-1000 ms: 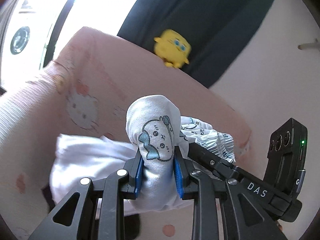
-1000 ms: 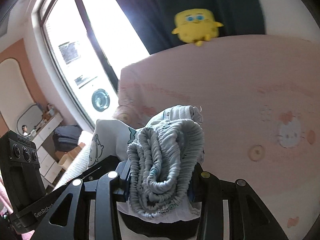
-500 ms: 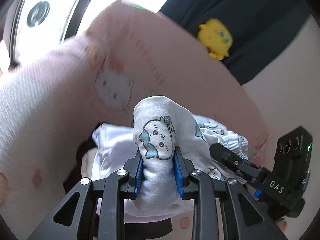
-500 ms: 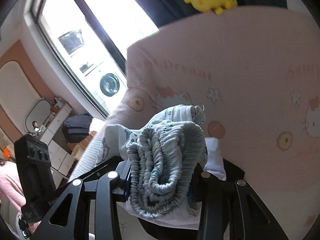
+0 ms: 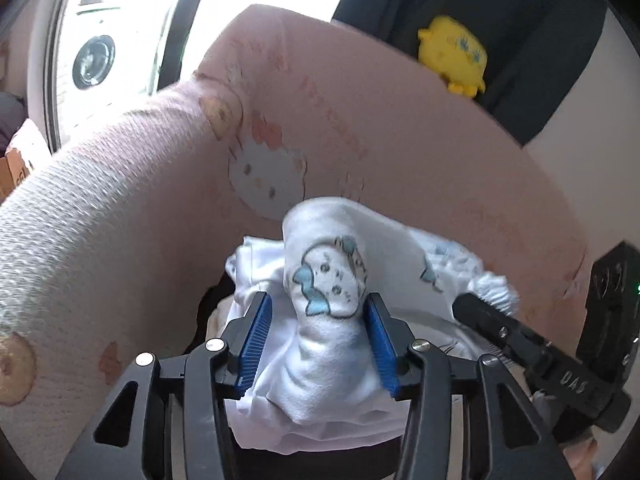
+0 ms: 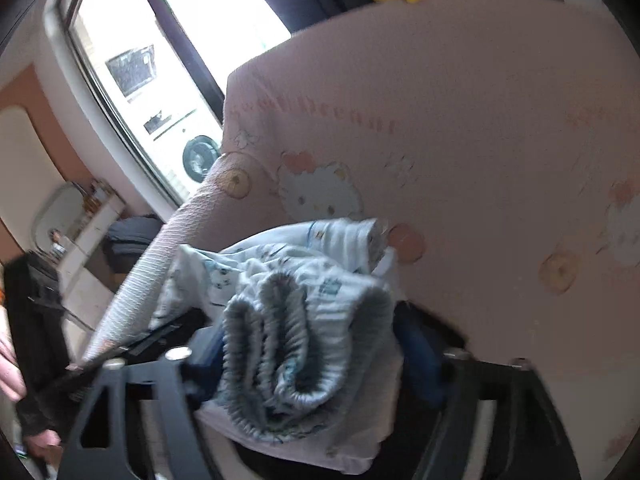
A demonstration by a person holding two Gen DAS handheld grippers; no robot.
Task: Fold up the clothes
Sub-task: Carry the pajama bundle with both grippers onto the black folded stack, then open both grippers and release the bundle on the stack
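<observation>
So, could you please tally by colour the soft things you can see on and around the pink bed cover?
White, printed: 1, the garment between the blue pads of both hand-held grippers, whose jaws have just been opening.
Yellow: 1, the plush toy at the far edge.
Pink: 1, the bed cover itself.
Total: 3

Place: a home, a bedroom by the look of it.
Bed: pink cartoon-cat printed bedsheet (image 6: 460,128) covers the surface.
Toy: yellow plush toy (image 5: 454,54) at the bed's far edge.
Laundry: white front-loading washing machine (image 6: 192,148) behind the glass sliding door (image 6: 132,92).
Window side: dark curtain (image 5: 500,12).
</observation>
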